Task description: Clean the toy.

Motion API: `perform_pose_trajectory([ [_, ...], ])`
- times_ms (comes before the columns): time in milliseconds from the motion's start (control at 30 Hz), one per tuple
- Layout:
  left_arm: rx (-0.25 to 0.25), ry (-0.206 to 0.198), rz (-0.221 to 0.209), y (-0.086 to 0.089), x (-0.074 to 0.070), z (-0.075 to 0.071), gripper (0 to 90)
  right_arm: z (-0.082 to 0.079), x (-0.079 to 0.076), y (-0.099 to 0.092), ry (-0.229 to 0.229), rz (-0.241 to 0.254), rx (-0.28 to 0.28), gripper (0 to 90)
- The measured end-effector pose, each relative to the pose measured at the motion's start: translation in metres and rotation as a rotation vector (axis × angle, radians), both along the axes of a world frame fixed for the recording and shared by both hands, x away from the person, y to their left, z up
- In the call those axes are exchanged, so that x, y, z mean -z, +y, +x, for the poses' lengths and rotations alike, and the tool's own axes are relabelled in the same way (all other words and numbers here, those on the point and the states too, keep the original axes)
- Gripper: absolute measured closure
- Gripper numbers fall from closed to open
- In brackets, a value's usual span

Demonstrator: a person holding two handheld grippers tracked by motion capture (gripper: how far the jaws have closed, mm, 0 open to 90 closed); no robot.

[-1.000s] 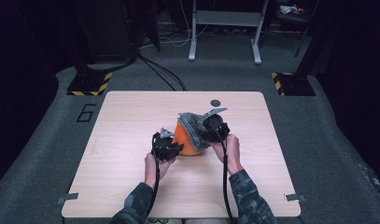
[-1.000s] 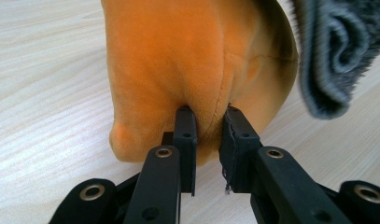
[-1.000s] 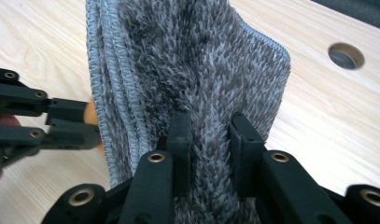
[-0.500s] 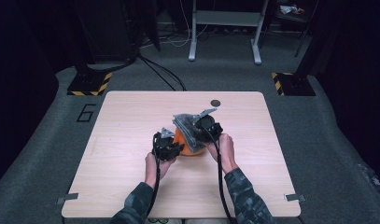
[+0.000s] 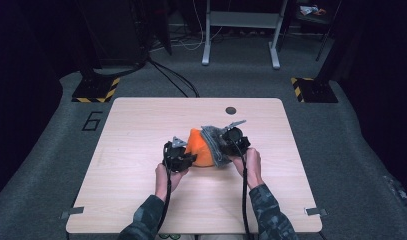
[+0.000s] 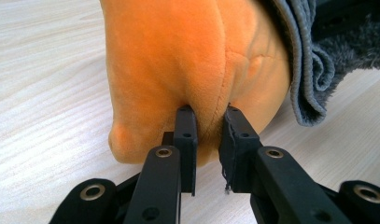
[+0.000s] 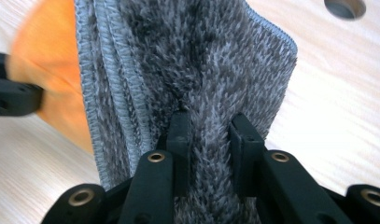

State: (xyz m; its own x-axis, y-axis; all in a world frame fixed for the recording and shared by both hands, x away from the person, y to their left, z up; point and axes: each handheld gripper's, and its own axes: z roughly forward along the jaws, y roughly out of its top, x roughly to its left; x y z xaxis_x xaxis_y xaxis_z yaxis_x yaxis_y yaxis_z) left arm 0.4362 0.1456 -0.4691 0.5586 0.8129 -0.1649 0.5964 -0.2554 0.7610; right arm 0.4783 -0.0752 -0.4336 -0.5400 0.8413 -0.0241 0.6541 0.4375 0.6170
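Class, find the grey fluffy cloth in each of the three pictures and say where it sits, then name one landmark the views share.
High view: the grey cloth lies at table centre, against the orange plush's right side, under the right gripper.
Left gripper view: top right corner, behind the plush.
Right gripper view: middle of the picture, pinched between the jaws.
Shared landmark: the orange plush, also at the right gripper view's left edge.

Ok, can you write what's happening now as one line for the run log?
left gripper: shut on orange plush | right gripper: shut on grey fuzzy cloth | cloth: beside plush, on table
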Motion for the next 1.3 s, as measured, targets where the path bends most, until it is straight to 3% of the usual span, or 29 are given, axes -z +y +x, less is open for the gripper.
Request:
perform_pose_trajectory([
  [367, -0.003, 0.004, -0.007, 0.001, 0.001, 0.0, 77.6, 0.01, 0.03, -0.014, 0.091, -0.007, 0.062, 73.2],
  [533, -0.003, 0.004, -0.001, 0.002, 0.001, 0.0, 77.5, 0.017, 0.053, -0.019, 0.154, -0.024, 0.083, 73.2],
  [600, -0.013, 0.005, -0.013, 0.002, 0.001, 0.0, 77.6, 0.018, 0.058, -0.022, 0.172, 0.011, 0.094, 73.2],
  [700, -0.019, 0.004, -0.009, 0.002, 0.001, 0.0, 77.5, 0.016, 0.051, -0.026, 0.153, 0.002, 0.094, 73.3],
  [800, -0.017, 0.005, -0.008, 0.004, 0.001, 0.001, 77.4, 0.009, 0.034, -0.032, 0.117, 0.031, 0.101, 73.4],
  [867, -0.02, 0.003, -0.011, 0.004, 0.002, 0.001, 77.4, 0.003, 0.019, -0.033, 0.069, 0.054, 0.1, 73.4],
  [1000, -0.019, 0.0, -0.008, 0.004, 0.002, 0.001, 77.3, -0.009, -0.01, -0.022, -0.021, 0.089, 0.041, 73.5],
  [1067, -0.02, 0.001, -0.008, 0.004, 0.002, 0.001, 77.2, -0.009, -0.011, -0.012, -0.016, 0.072, 0.011, 73.5],
  [1167, -0.019, 0.005, -0.008, 0.004, 0.002, 0.002, 76.6, -0.003, 0.002, -0.002, 0.013, 0.04, 0.0, 73.6],
  [1300, -0.014, -0.003, -0.016, 0.005, 0.002, 0.002, 73.9, 0.002, 0.01, -0.003, 0.024, 0.055, 0.015, 73.7],
])
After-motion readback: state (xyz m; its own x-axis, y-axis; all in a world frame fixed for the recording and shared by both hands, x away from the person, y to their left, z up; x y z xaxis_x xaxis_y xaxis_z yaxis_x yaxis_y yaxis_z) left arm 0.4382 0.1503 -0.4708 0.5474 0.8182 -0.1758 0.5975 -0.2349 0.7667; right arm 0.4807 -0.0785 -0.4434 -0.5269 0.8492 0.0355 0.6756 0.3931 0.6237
